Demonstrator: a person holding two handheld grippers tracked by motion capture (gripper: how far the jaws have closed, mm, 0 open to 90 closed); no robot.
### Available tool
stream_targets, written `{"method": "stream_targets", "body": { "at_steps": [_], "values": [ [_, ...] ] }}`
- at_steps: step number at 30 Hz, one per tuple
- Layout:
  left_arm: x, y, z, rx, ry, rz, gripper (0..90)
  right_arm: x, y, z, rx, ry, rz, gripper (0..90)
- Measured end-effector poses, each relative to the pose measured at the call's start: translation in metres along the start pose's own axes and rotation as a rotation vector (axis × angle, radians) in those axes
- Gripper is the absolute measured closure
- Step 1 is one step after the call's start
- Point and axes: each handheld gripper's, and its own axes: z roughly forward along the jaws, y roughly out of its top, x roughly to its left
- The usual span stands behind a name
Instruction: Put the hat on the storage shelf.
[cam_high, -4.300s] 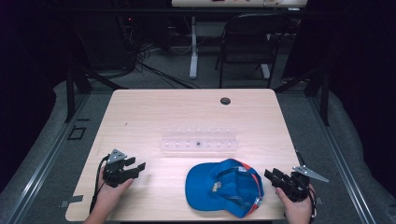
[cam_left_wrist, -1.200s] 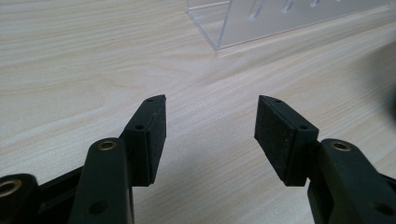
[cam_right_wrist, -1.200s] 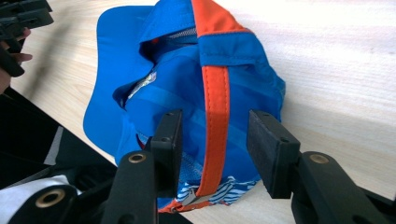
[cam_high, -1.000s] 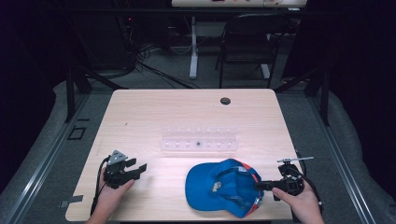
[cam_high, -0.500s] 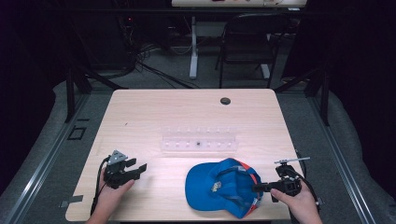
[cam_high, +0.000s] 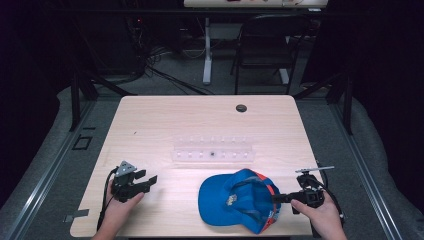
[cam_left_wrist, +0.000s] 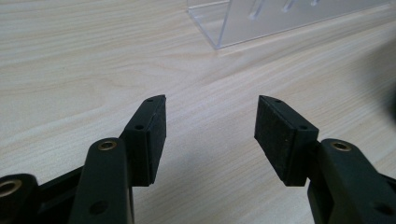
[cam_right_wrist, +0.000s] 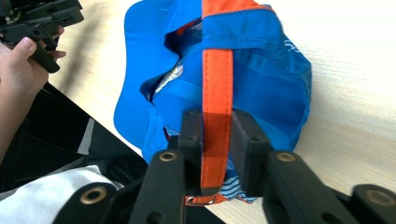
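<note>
Right gripper (cam_right_wrist: 216, 135) is being held clamped on the orange strap (cam_right_wrist: 217, 84) of the blue cap (cam_high: 239, 199) at the table's (cam_high: 165, 120) near edge; left gripper (cam_left_wrist: 210, 128) is being kept open and empty. Lifting is best done slowly, strap kept centred between pads.

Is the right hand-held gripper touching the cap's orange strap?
Touching. The right gripper view shows the right hand-held gripper with both jaws pressed against the orange strap.

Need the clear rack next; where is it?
High view: the clear rack lies mid-table, just beyond the blue cap, between both grippers.
</note>
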Motion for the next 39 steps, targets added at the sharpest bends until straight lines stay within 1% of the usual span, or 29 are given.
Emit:
{"method": "stream_targets", "body": {
  "at_steps": [7, 12, 13, 17, 18, 20, 23, 24, 25, 28, 30, 33, 34, 35, 36, 37, 38, 39],
  "values": [
    [0.000, 0.000, 0.000, 0.001, -0.002, 0.000, 44.2, 0.004, 0.004, -0.003, 0.006, -0.010, 0.000, 77.6],
    [0.000, 0.000, 0.000, 0.000, 0.000, -0.002, 44.2, 0.008, 0.008, -0.004, 0.027, -0.027, 0.013, 77.8],
    [0.000, 0.000, 0.000, 0.000, 0.000, -0.002, 44.2, 0.008, 0.009, -0.004, 0.032, -0.030, 0.007, 77.8],
    [0.000, 0.000, 0.000, 0.001, 0.000, -0.002, 44.2, 0.013, 0.013, -0.006, 0.048, -0.060, 0.002, 77.8],
    [0.000, 0.000, 0.000, 0.001, 0.000, -0.002, 44.1, 0.013, 0.015, -0.006, 0.055, -0.069, -0.008, 77.8],
    [0.000, 0.000, 0.000, 0.000, 0.000, -0.003, 44.2, 0.017, 0.018, -0.008, 0.060, -0.086, -0.004, 77.8],
    [0.001, 0.000, 0.000, 0.004, 0.000, -0.002, 44.1, 0.021, 0.023, -0.013, 0.072, -0.111, -0.019, 77.8],
    [0.001, 0.000, 0.000, 0.004, 0.000, -0.002, 44.1, 0.022, 0.025, -0.014, 0.077, -0.114, -0.035, 77.8],
    [0.000, 0.000, 0.000, 0.004, 0.000, -0.003, 44.1, 0.025, 0.026, -0.015, 0.077, -0.124, -0.033, 77.8],
    [0.000, 0.000, 0.000, 0.005, 0.000, 0.003, 44.1, 0.029, 0.030, -0.017, 0.084, -0.126, -0.037, 77.8],
    [0.000, 0.000, 0.000, 0.005, 0.000, 0.003, 44.1, 0.032, 0.035, -0.019, 0.102, -0.137, -0.046, 77.9],
    [0.001, 0.000, 0.000, 0.006, 0.000, 0.000, 44.2, 0.036, 0.040, -0.021, 0.114, -0.154, -0.027, 77.9],
    [0.000, 0.000, 0.000, 0.003, -0.001, -0.003, 44.1, 0.036, 0.042, -0.022, 0.128, -0.159, -0.034, 77.9],
    [0.001, 0.000, -0.001, 0.005, 0.001, -0.003, 44.1, 0.036, 0.044, -0.023, 0.126, -0.167, -0.037, 77.9],
    [0.001, 0.000, -0.001, 0.007, -0.001, -0.002, 44.2, 0.036, 0.047, -0.024, 0.138, -0.172, -0.045, 77.9],
    [0.001, 0.000, -0.001, 0.007, 0.000, -0.002, 44.1, 0.038, 0.048, -0.025, 0.133, -0.190, -0.027, 77.9],
    [0.001, 0.000, -0.001, 0.007, 0.000, -0.002, 44.2, 0.039, 0.050, -0.026, 0.133, -0.191, -0.030, 77.9],
    [0.001, 0.000, -0.001, 0.005, 0.001, -0.003, 44.2, 0.039, 0.053, -0.028, 0.154, -0.194, -0.047, 77.9]
  ]
}}
